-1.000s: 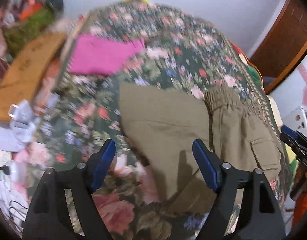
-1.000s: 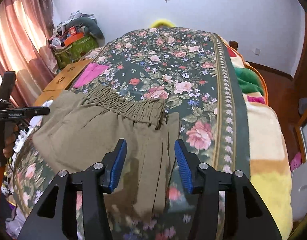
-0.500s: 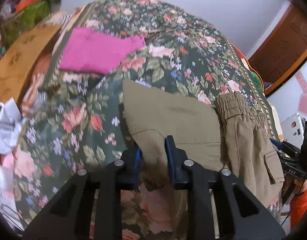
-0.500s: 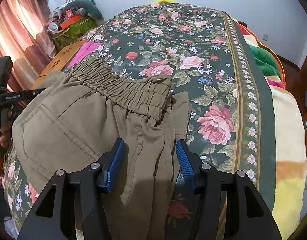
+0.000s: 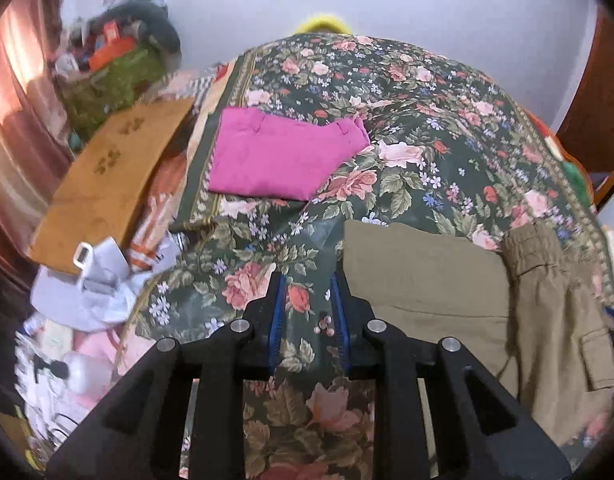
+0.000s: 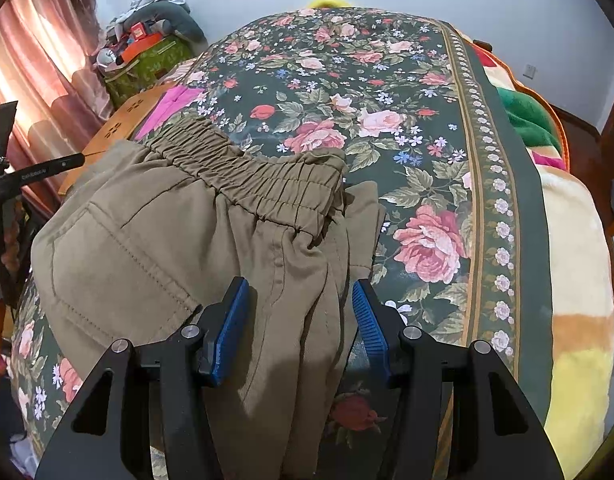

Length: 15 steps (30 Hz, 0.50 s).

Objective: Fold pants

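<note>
Olive cargo pants (image 5: 427,276) lie folded on the floral bedspread (image 5: 427,120), elastic waistband (image 5: 531,248) to the right in the left wrist view. My left gripper (image 5: 307,280) sits just left of the pants' edge, its jaws a narrow gap apart. Only bedspread shows between them. In the right wrist view the pants (image 6: 167,232) fill the lower left, with the waistband (image 6: 259,176) across the middle. My right gripper (image 6: 299,284) hovers open over the pants' folded side. Fabric lies under the gap, and the pads do not press on it.
A folded pink garment (image 5: 283,156) lies further up the bed. A wooden board (image 5: 107,184), a green bag (image 5: 115,76) and loose clutter (image 5: 87,292) crowd the bed's left side. A striped blanket (image 6: 579,280) hangs over the bed's right edge.
My left gripper's jaws went from wide apart to a narrow gap and slid left off the pants' edge. My right gripper sank closer to the pants with its jaws unchanged.
</note>
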Each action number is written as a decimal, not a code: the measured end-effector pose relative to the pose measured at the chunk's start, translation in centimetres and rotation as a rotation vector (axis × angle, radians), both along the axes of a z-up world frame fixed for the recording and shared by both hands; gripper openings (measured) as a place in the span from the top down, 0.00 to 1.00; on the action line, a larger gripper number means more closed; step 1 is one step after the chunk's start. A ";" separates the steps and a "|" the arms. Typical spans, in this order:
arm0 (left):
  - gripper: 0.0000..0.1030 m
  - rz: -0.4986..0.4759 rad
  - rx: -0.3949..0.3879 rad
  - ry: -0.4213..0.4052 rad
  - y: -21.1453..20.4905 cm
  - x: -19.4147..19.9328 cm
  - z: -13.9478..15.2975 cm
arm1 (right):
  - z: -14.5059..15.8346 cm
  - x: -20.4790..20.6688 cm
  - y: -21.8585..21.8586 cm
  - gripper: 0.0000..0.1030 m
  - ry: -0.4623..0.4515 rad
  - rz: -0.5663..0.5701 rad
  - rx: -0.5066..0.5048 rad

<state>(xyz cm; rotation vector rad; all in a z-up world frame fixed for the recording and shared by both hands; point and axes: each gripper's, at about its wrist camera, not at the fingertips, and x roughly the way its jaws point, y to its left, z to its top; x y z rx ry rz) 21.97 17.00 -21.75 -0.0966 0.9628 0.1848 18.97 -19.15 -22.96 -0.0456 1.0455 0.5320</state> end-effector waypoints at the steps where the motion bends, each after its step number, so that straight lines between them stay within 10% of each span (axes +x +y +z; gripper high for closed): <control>1: 0.77 -0.010 -0.006 0.005 0.1 -0.2 0.2 | 0.1 0.0 -0.1 0.51 -0.002 -0.003 0.002; 3: 0.74 -0.033 0.004 0.015 -0.2 -0.9 0.5 | 0.3 0.0 -0.3 0.49 0.000 -0.014 0.005; 7: 0.37 -0.085 -0.049 0.021 -1.5 -2.2 0.5 | 1.0 -0.4 -1.3 0.37 -0.008 -0.054 0.039; 15: 0.37 -0.167 -0.130 0.097 -4.1 -1.6 -2.0 | -0.9 0.8 -2.8 0.34 0.095 -0.074 0.085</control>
